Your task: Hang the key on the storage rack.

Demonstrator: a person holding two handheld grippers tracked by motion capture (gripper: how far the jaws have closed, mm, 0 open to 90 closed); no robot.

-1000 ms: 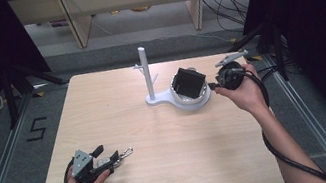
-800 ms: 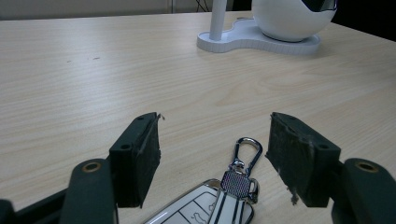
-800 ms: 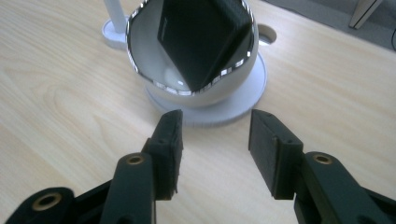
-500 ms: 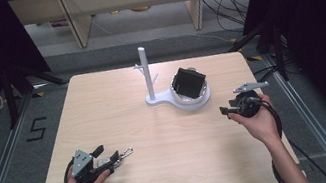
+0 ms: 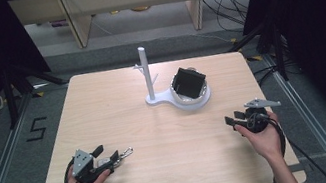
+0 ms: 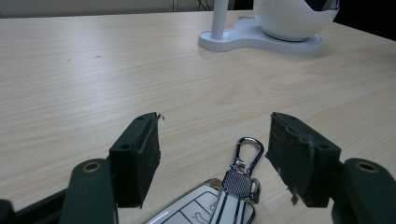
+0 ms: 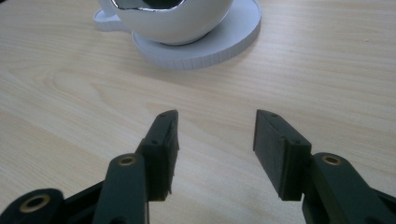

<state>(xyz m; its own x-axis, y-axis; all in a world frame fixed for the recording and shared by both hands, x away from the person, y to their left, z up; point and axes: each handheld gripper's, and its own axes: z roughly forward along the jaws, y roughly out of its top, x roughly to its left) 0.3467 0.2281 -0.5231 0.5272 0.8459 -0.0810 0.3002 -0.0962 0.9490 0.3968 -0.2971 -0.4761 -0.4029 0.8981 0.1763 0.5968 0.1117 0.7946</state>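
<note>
With our left gripper [image 6: 212,158] spread open around the white car key fob with its silver clasp [image 6: 219,198], low in the frame on the pale wooden table [image 5: 159,138], we should close squarely on the fob's body, while our right gripper [image 7: 215,154] rests released and empty.

Left gripper [image 6: 215,156] low over the wooden table [image 6: 93,70], jaws spread wide, pads clear of everything. Car key fob [image 6: 205,210] lies flat on the table between the jaws, white-and-chrome, button icons visible, lower part cut off by the frame edge. Its woven strap and silver carabiner clip [image 6: 247,151] point away from the camera, nearer the right-hand jaw, not touching it. Far side: white stand base [image 6: 261,42] carrying a post [image 6: 219,16] and a rounded white bowl [image 6: 294,18].
</note>
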